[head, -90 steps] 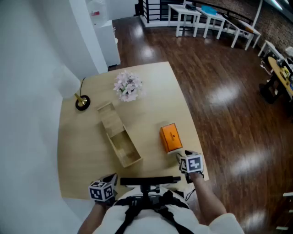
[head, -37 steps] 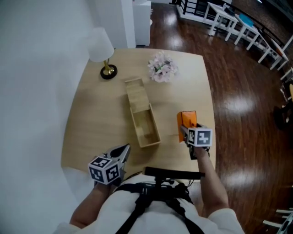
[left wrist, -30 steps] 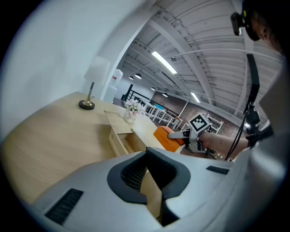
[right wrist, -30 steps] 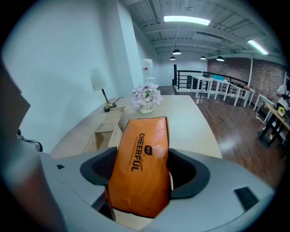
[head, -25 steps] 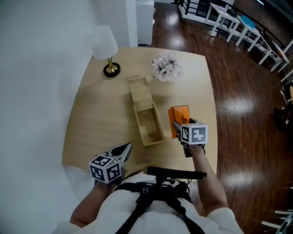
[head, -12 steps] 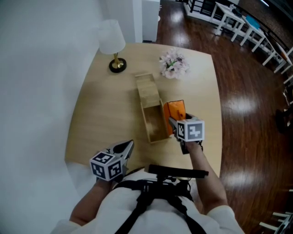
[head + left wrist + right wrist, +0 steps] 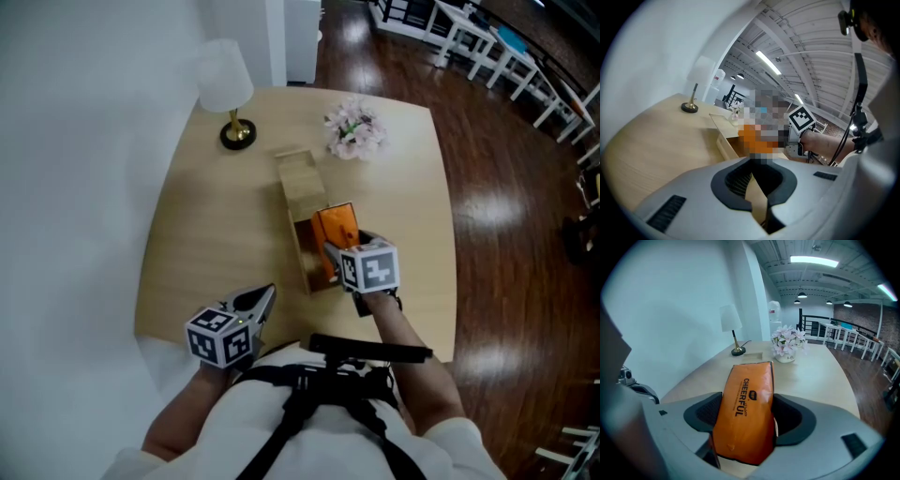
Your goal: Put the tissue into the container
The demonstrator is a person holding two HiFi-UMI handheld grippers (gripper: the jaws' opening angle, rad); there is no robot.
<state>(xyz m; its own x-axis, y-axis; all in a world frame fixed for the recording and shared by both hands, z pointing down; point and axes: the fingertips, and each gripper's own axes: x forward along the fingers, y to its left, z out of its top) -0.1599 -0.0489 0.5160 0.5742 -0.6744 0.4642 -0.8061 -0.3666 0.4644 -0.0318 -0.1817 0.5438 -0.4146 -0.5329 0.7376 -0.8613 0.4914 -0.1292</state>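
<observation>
An orange tissue pack (image 7: 334, 228) is clamped between the jaws of my right gripper (image 7: 343, 247), lifted off the table. In the right gripper view the pack (image 7: 744, 408) stands lengthwise between both pads, its black print facing up. It hangs over the near, open part of the long wooden container (image 7: 298, 246) in the middle of the table. The container's flat wooden lid (image 7: 299, 177) covers its far end. My left gripper (image 7: 256, 304) stays at the table's near edge, jaws together and empty. In the left gripper view the pack is partly hidden by a mosaic patch.
A white-shaded lamp (image 7: 225, 82) on a brass base stands at the table's far left. A vase of pale flowers (image 7: 354, 131) sits at the far right. The round-cornered table (image 7: 202, 225) drops off to dark wooden floor (image 7: 506, 206) on the right.
My right gripper has carried the orange pack leftward, from the table right of the container to above its open part. The left gripper has stayed put.
</observation>
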